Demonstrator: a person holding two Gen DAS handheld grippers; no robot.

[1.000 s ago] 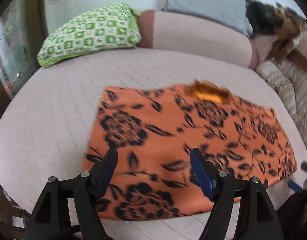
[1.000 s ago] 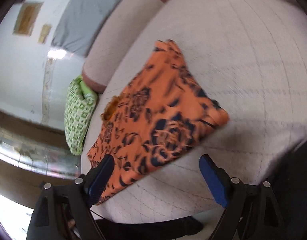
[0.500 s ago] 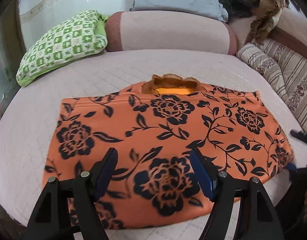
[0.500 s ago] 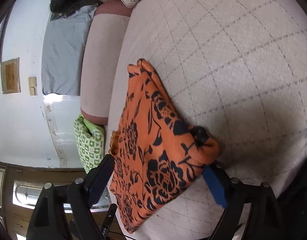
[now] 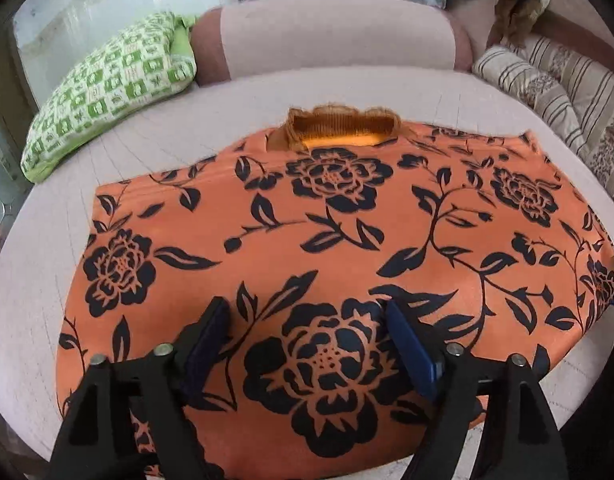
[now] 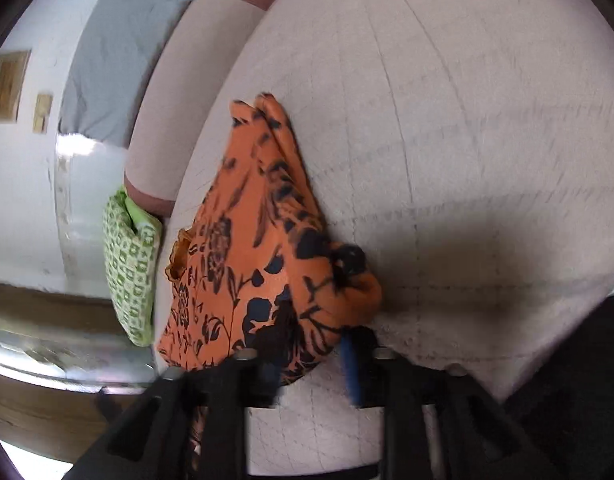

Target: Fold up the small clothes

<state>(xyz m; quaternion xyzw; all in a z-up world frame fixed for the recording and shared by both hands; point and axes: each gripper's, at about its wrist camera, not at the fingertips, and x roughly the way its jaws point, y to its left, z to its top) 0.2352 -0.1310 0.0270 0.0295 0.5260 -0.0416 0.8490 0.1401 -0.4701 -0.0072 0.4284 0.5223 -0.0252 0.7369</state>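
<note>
Right tool (image 6: 311,368) blurred (garment (image 6: 259,264) corner hidden).

To your left of the orange garment (image 5: 327,240) the bed (image 5: 39,280) lies bare, so you can pass there. Ahead, the green pillow (image 5: 107,88) and pink bolster (image 5: 335,36) wall off the far edge (striped cushions (image 5: 567,92) close the right). In the right wrist view, open bed (image 6: 447,120) runs beside the garment (image 6: 259,240).

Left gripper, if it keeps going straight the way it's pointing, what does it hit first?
Most likely the orange floral garment: the left gripper points down at it with open jaws over the large black flower print, though its height above is unclear.
</note>
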